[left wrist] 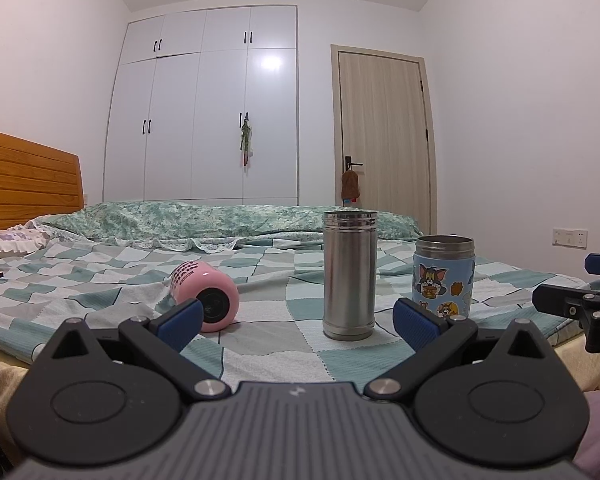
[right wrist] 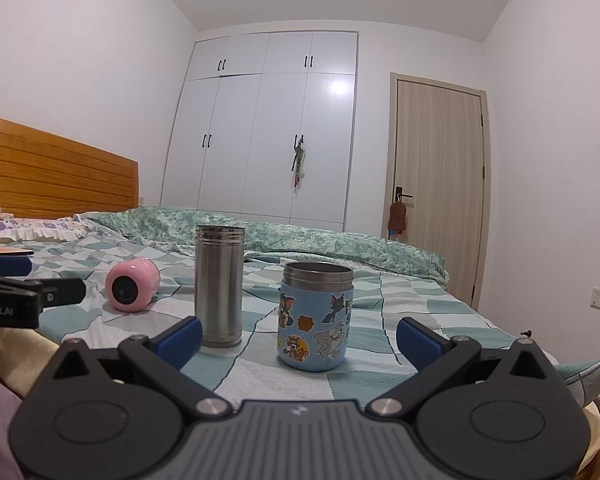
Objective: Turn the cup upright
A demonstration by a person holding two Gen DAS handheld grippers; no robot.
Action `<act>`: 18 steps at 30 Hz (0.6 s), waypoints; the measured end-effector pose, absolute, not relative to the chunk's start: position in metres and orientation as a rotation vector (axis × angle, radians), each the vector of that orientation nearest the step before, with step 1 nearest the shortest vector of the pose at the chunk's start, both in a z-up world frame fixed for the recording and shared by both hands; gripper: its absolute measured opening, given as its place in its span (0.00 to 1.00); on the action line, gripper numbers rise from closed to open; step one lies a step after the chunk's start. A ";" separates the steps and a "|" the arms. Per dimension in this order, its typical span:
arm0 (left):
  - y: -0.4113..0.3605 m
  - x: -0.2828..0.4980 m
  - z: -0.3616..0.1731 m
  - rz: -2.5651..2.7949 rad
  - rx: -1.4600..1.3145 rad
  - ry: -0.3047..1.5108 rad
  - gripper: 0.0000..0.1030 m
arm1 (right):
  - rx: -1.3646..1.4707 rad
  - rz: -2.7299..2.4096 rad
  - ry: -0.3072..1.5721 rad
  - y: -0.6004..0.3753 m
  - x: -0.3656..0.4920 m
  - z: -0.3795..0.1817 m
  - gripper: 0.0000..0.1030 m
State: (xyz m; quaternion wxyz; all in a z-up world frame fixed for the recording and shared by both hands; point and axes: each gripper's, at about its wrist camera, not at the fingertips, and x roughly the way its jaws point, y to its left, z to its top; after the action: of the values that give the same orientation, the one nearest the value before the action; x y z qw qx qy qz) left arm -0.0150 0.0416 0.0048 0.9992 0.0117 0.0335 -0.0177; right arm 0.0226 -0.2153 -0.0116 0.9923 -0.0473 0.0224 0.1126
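Note:
A pink cup lies on its side on the checked bedspread, its dark base facing me; it also shows in the right wrist view. My left gripper is open and empty, short of the cup, which sits just beyond its left fingertip. My right gripper is open and empty, in front of the blue cartoon cup. The right gripper's tip shows in the left wrist view, and the left gripper's tip in the right wrist view.
A tall steel cup stands upright mid-bed, also in the right wrist view. The blue cartoon cup stands upright to its right. A folded green quilt lies behind. A wooden headboard is at left, a wardrobe and door behind.

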 end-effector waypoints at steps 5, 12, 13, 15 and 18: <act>0.042 -0.015 0.005 -0.037 0.024 0.068 1.00 | -0.095 0.226 0.045 -0.215 0.023 -0.012 1.00; 0.042 -0.015 0.005 -0.038 0.023 0.067 1.00 | -0.094 0.226 0.045 -0.215 0.023 -0.012 1.00; 0.042 -0.015 0.005 -0.038 0.024 0.068 1.00 | -0.094 0.225 0.045 -0.215 0.023 -0.012 1.00; 0.042 -0.016 0.005 -0.037 0.023 0.065 1.00 | -0.093 0.225 0.044 -0.215 0.023 -0.012 1.00; 0.042 -0.016 0.005 -0.038 0.023 0.059 1.00 | -0.094 0.226 0.045 -0.215 0.023 -0.012 1.00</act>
State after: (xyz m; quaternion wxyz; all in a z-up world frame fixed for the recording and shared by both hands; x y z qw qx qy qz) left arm -0.0156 0.0418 0.0048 0.9993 0.0113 0.0296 -0.0192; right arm 0.0229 -0.2153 -0.0118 0.9923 -0.0468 0.0223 0.1125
